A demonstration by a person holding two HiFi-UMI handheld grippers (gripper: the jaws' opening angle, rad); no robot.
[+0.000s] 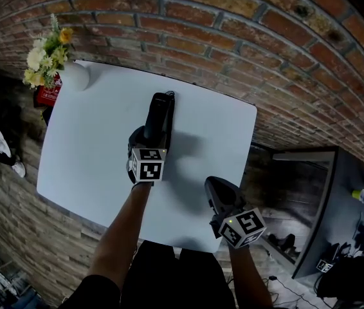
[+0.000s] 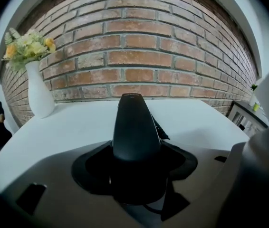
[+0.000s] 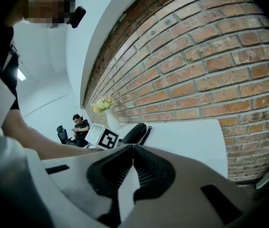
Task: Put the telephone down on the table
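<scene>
The black telephone handset [image 1: 159, 116] is long and smooth and points away from me toward the brick wall. My left gripper [image 1: 148, 135] is shut on its near end, so in the left gripper view the telephone [image 2: 135, 127] rises out of the dark pads. It hangs over the middle of the white table [image 1: 85, 147] and throws a shadow to its right; I cannot tell whether it touches the top. My right gripper [image 1: 219, 190] hovers at the table's near right edge, jaws together and empty. In the right gripper view the telephone [image 3: 135, 133] lies low over the table beyond my right gripper [image 3: 132, 149].
A white vase [image 1: 76, 76] of flowers [image 1: 47, 50] stands at the table's far left corner, also visible as the vase [image 2: 38, 96] in the left gripper view. The brick wall [image 1: 233, 24] runs behind the table. A seated person [image 3: 81, 127] is far off to the left.
</scene>
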